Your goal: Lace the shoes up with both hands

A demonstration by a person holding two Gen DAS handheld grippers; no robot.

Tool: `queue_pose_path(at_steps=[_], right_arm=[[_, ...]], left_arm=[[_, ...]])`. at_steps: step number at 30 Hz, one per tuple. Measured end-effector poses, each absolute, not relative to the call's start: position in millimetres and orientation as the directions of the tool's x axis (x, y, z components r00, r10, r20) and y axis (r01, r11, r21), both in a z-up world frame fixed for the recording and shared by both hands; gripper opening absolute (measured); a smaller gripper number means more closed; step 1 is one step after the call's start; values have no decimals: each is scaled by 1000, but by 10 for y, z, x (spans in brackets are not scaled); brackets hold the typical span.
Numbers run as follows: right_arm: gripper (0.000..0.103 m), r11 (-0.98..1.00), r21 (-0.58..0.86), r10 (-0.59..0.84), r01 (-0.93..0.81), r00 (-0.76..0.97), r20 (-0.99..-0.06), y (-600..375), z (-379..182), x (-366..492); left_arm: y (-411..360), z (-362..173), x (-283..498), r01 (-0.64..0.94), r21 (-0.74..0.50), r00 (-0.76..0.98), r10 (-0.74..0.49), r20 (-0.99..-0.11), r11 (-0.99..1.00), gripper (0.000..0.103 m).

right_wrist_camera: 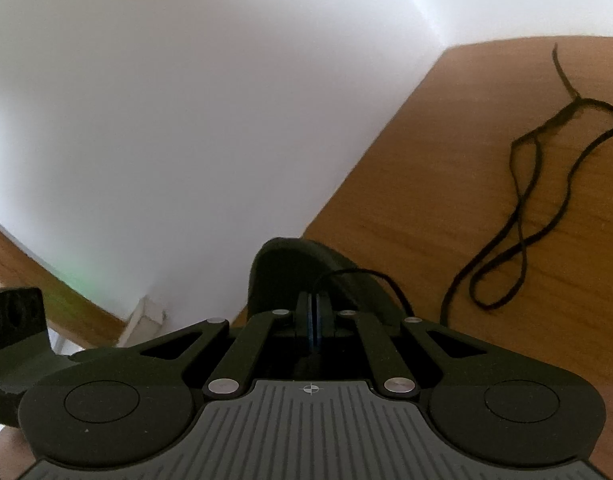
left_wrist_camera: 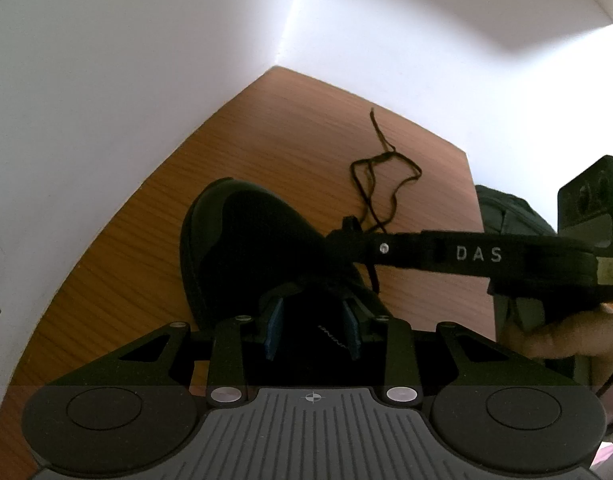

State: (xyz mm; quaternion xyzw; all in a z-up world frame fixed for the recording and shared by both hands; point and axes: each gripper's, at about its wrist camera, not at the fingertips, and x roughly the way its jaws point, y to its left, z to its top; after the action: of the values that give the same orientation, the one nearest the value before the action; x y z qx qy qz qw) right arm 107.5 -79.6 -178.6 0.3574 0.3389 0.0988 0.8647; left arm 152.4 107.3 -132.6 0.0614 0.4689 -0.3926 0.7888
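Right claw (right_wrist_camera: 315,320) pinches shoelace (right_wrist_camera: 518,216) (left view hides this).

Black shoe (left_wrist_camera: 242,240), black lace (right_wrist_camera: 522,200) — striped-grain (orange-brown) table (left_wrist_camera: 306,128)

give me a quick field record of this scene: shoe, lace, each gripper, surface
shoe: black shoe on the wooden table, toe pointing away
lace: black lace, slack part looped loosely on the table beyond the shoe
left gripper: left gripper part open around the shoe's back part; contact unclear
right gripper: right gripper shut on the lace, over the shoe
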Motion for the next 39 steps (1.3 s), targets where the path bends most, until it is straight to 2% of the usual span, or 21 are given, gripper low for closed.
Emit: queue_pose_path(at_steps=[28,39], right_arm=[[4,747,664,441,33,723,-532,-736,-1834,1055],[3,799,601,428,-7,710,-560,-661,-1763,1031]], left_arm=[[1097,-1336,1566,674,-294,240,-577,-781,678,35],[1111,-1326,1547,676,-293,244,-581,-777,676,35]])
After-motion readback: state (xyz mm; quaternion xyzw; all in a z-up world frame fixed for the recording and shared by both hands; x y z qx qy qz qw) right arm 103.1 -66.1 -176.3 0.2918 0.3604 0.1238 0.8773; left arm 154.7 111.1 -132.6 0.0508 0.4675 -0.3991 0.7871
